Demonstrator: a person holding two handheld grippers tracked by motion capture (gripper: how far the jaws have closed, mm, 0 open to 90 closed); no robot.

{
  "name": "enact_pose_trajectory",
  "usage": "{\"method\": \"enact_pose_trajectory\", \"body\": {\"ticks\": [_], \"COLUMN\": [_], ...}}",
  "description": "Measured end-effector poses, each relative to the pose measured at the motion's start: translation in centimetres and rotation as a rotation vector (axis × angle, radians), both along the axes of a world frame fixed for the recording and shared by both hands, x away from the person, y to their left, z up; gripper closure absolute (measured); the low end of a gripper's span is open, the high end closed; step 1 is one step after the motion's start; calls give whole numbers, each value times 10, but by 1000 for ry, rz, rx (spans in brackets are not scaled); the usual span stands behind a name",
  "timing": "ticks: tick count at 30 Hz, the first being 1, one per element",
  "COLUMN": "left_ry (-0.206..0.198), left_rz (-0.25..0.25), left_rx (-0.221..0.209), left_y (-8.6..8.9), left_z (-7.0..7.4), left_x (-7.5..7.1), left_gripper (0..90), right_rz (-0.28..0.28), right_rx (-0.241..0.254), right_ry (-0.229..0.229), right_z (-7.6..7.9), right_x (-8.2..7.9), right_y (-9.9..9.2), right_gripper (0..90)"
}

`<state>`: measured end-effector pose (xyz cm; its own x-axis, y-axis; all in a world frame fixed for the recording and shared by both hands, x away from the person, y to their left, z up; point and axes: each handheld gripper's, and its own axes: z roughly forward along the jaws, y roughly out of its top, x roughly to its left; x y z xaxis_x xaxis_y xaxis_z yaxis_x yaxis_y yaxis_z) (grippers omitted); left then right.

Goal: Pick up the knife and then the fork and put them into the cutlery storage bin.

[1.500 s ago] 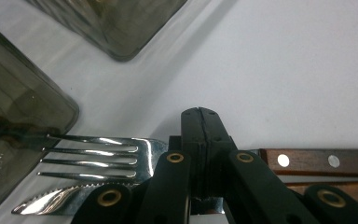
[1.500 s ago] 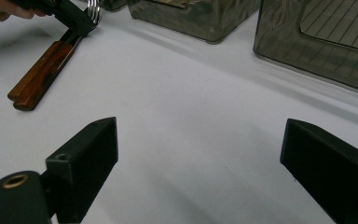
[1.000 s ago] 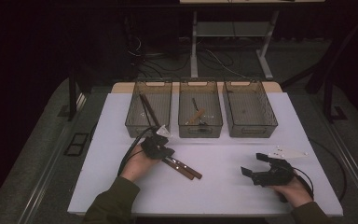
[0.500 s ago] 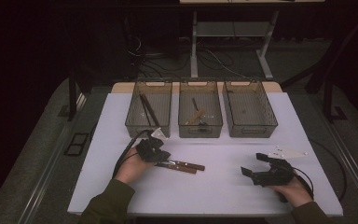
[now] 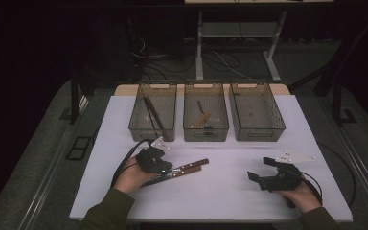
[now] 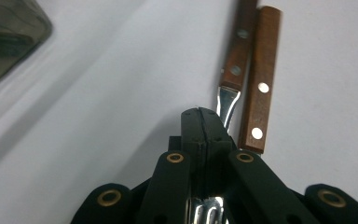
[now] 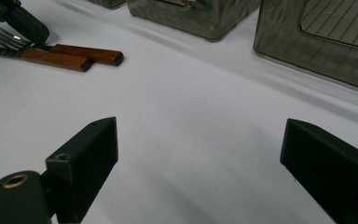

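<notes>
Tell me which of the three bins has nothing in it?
The right bin, farthest from the left hand-held gripper. The left bin holds dark utensils; the middle bin holds a wooden-handled piece.

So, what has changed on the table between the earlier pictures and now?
The left gripper, shut, has swung the two wooden-handled pieces of cutlery round: their handles pointed towards the lower right a second ago and now point right and slightly up. The right gripper, open, and the three bins stayed as they were.

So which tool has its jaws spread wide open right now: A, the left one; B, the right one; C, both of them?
B: the right tool shows a wide gap of bare table between its jaws, while the left tool has its jaws pressed together.
</notes>
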<state>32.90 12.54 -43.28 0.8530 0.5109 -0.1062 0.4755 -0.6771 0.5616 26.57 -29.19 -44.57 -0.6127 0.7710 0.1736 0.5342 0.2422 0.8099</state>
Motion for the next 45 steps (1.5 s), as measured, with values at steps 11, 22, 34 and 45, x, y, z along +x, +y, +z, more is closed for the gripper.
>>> {"method": "enact_pose_trajectory", "body": {"ticks": [11, 22, 34, 45], "left_ry": [-23, -80, -61, -117], "left_rz": [14, 62, 45, 21], "left_rx": [-6, -116, -76, -53], "left_y": [-3, -10, -17, -21], "left_z": [1, 5, -6, -10], "left_x": [-15, -42, -43, -51], "left_gripper": [883, 759, 729, 723], "right_rz": [4, 4, 5, 6], "right_rx": [-2, -8, -12, -12], "right_ry": [-2, -1, -5, -2], "right_z": [0, 1, 0, 0], "right_x": [-1, -1, -1, -1], "right_y": [1, 2, 2, 2], "right_gripper": [108, 108, 108, 108]}}
